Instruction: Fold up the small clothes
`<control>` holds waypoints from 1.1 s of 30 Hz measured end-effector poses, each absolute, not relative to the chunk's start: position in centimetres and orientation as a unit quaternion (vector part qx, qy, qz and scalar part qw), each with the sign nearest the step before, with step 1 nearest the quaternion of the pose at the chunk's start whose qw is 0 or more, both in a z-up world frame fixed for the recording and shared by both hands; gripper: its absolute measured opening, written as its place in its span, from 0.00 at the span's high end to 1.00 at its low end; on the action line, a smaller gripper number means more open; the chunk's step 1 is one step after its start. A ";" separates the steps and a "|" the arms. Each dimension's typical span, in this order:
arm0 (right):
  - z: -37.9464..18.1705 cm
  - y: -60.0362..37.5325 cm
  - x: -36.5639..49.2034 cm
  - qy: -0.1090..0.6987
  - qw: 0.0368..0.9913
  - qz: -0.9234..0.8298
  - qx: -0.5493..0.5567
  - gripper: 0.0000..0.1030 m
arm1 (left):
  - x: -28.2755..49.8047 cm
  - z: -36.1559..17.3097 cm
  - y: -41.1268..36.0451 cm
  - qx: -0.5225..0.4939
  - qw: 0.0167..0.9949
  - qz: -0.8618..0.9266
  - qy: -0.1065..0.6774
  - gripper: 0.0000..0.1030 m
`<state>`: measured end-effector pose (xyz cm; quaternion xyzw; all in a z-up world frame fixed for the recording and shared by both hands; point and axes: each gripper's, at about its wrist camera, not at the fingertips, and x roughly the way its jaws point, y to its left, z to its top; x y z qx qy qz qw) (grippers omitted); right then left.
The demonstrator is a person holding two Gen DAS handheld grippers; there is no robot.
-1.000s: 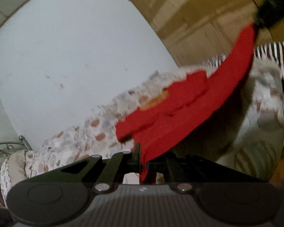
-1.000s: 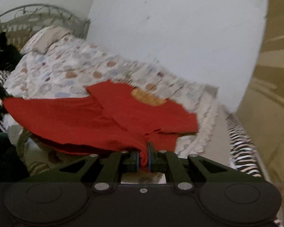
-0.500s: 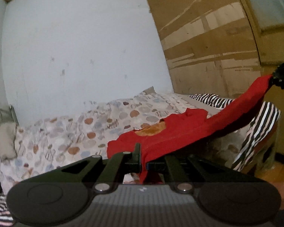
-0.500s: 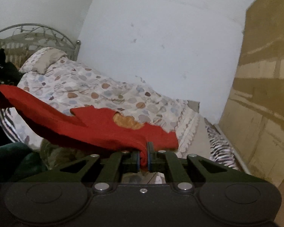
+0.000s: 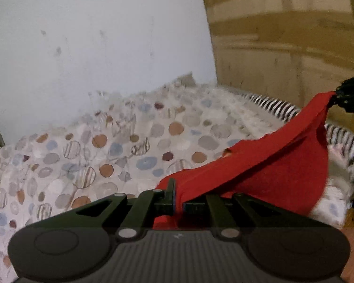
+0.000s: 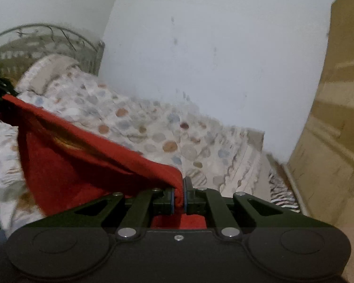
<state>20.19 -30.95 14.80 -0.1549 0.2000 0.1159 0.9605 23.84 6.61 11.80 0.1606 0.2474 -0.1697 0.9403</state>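
- One red garment [image 5: 283, 165] in play — no second garment visible in either view. It hangs in the air above the bed, stretched between the two tools, upper edge taut, the rest sagging in a loose belly below that line.
- An orange patch shows on the cloth; in the right wrist view it is a blurred streak [image 6: 68, 141], too smeared to read.
- Two tools, one per hand. Left tool [image 5: 178, 202]: jaws closed narrow, pinching one corner of the red garment; a flap of red cloth pokes down behind the jaws.
- Right tool [image 6: 179, 198]: jaws likewise pinched narrow on the opposite corner, red cloth bunched between the blue-edged pads and below them.
- Each tool is also seen from the other's camera, as a dark shape at the frame edge with the cloth running up to it.
- One bed; its cover [image 5: 106, 146] is pale with round spots in brown, blue and grey. The spotted expanse under and beyond the garment lies bare — broad free room there.
- One pillow [image 6: 47, 70] at the head, against a metal headboard [image 6: 47, 37] with curved bars.
- A striped cloth [image 5: 271, 105] lines the foot end and the near edge of the bed.
- Edges: the plain pale wall [image 6: 200, 59] bounds the bed's far side; a brown wooden panel [image 5: 283, 35] stands close past the foot end.
- Both views are motion-blurred; fine detail on the cover is unreliable.
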 end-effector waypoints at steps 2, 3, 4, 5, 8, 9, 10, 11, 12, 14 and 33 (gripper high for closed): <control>13.6 -31.6 24.9 0.228 0.956 0.113 -0.143 0.93 | 28.3 10.2 5.6 0.184 0.931 -0.161 0.272 0.95; 12.9 -31.8 27.0 0.242 0.954 0.112 -0.138 0.93 | 30.4 9.3 5.1 0.194 0.926 -0.158 0.282 0.95; 12.1 -32.0 29.2 0.260 0.950 0.110 -0.132 0.93 | 32.4 8.1 4.6 0.202 0.921 -0.156 0.294 0.95; 11.1 -32.2 31.2 0.278 0.946 0.108 -0.126 0.93 | 34.2 7.1 4.3 0.208 0.916 -0.157 0.306 0.95; 7.9 -32.6 36.1 0.322 0.934 0.100 -0.117 0.92 | 39.4 3.6 3.6 0.204 0.902 -0.164 0.342 0.95; 6.9 -32.7 37.2 0.331 0.931 0.096 -0.120 0.92 | 40.5 2.6 3.6 0.201 0.899 -0.167 0.351 0.95; 5.8 -32.8 38.3 0.341 0.927 0.092 -0.124 0.92 | 41.8 1.4 3.6 0.196 0.895 -0.170 0.363 0.95; 4.8 -32.9 39.3 0.351 0.924 0.088 -0.122 0.92 | 43.1 0.2 3.6 0.191 0.890 -0.174 0.376 0.95; 3.8 -33.2 40.2 0.361 0.921 0.086 -0.114 0.92 | 43.9 -0.6 3.8 0.187 0.886 -0.179 0.385 0.94; 2.4 -33.7 41.9 0.377 0.917 0.082 -0.098 0.92 | 45.5 -2.2 4.0 0.174 0.879 -0.188 0.403 0.94; -1.7 -35.0 45.0 0.352 0.934 0.004 -0.068 0.41 | 49.1 -2.9 10.7 0.017 0.889 -0.169 0.424 0.14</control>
